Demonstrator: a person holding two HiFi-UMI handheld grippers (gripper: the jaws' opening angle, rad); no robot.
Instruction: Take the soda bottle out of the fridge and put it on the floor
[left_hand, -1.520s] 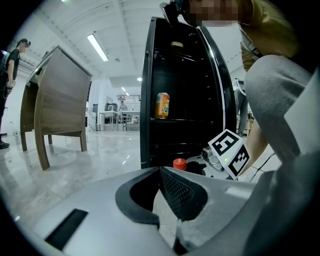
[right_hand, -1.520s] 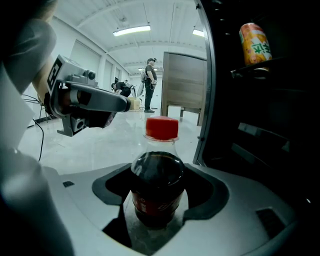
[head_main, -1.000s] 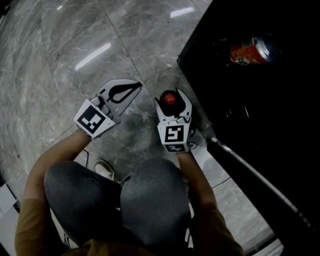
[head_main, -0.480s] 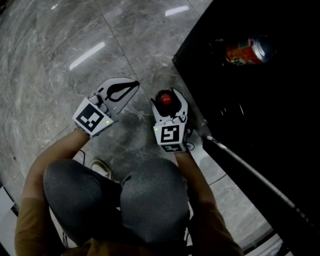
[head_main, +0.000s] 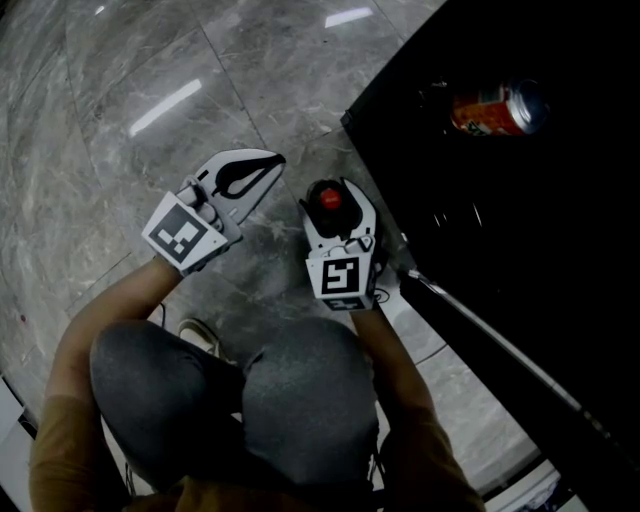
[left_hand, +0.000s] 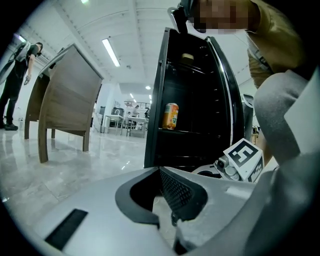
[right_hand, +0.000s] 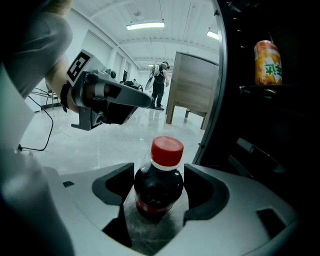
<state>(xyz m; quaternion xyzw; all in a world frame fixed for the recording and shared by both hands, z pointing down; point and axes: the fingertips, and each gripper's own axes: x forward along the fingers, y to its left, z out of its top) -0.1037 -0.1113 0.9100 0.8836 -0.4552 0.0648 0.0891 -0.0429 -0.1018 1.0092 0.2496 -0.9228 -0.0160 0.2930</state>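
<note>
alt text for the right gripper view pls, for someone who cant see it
A dark soda bottle with a red cap stands upright on the grey marble floor between the right tool's jaws, which sit against its sides. To the right is the open black fridge with an orange can on a shelf; the left tool hovers at upper left.

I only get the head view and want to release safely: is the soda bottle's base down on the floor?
Observer: The right gripper view shows the soda bottle upright, base seemingly resting on the marble floor.
Operator: Is the right gripper clamping it?
Observer: Its pads look pressed on both sides, under the red cap.
Operator: That orange can, tipped over?
Observer: No, the left gripper view shows it upright on a fridge shelf.
</note>
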